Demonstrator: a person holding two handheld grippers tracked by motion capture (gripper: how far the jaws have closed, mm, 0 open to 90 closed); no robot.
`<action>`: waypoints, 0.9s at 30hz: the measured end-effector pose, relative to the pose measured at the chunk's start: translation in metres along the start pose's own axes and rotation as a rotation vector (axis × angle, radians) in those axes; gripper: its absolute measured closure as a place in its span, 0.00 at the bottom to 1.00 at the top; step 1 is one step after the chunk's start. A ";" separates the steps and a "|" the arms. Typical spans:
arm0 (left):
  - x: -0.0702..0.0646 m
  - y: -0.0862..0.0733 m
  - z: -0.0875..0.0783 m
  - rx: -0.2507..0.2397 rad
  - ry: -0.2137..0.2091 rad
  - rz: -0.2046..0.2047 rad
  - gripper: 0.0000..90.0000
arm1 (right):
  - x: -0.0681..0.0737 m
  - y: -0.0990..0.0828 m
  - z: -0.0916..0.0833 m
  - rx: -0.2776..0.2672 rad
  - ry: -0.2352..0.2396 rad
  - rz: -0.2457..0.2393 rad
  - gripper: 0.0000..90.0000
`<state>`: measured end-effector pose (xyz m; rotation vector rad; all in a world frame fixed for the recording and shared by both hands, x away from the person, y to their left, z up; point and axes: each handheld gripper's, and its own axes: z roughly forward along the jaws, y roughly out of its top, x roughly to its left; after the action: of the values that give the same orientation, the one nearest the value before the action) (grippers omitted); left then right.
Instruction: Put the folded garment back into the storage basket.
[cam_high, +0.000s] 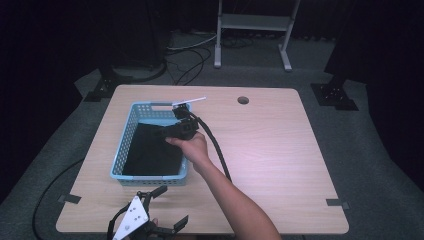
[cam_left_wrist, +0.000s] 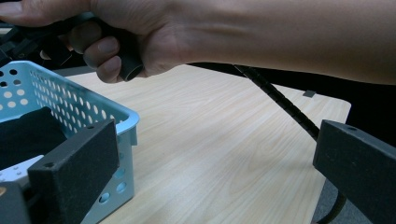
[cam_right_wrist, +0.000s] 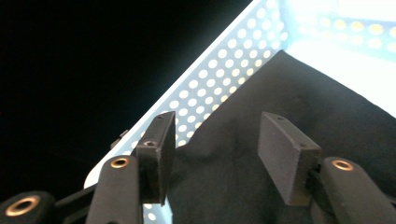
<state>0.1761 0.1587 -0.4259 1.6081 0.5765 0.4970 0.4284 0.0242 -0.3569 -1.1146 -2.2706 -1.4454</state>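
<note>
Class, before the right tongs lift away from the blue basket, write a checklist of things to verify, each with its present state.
1. Black cloth lies inside the blue basket: ok.
2. Right tongs free of the cloth, jaws apart with nothing pinched between them: ok.
3. Cloth clear of the basket rim on every side: cannot tell, the hand covers one corner.
4. Left tongs open and holding nothing, near the table's front edge: ok.
5. Basket standing flat on the table: ok.
6. Right tongs' cable out of the basket, trailing across the table: ok.
</note>
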 end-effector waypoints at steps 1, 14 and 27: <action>0.000 0.000 0.000 0.000 0.001 0.000 0.00 | 0.000 0.000 0.000 0.002 0.010 0.000 0.49; 0.001 -0.001 0.002 0.008 0.004 -0.007 0.00 | 0.000 -0.009 -0.008 -0.020 0.132 0.047 0.21; 0.001 -0.002 0.003 0.015 0.008 0.000 0.00 | 0.003 -0.009 -0.020 -0.053 0.225 0.018 0.15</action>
<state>0.1787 0.1573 -0.4282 1.6204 0.5878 0.5002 0.4164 0.0067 -0.3515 -0.9316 -2.0750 -1.5466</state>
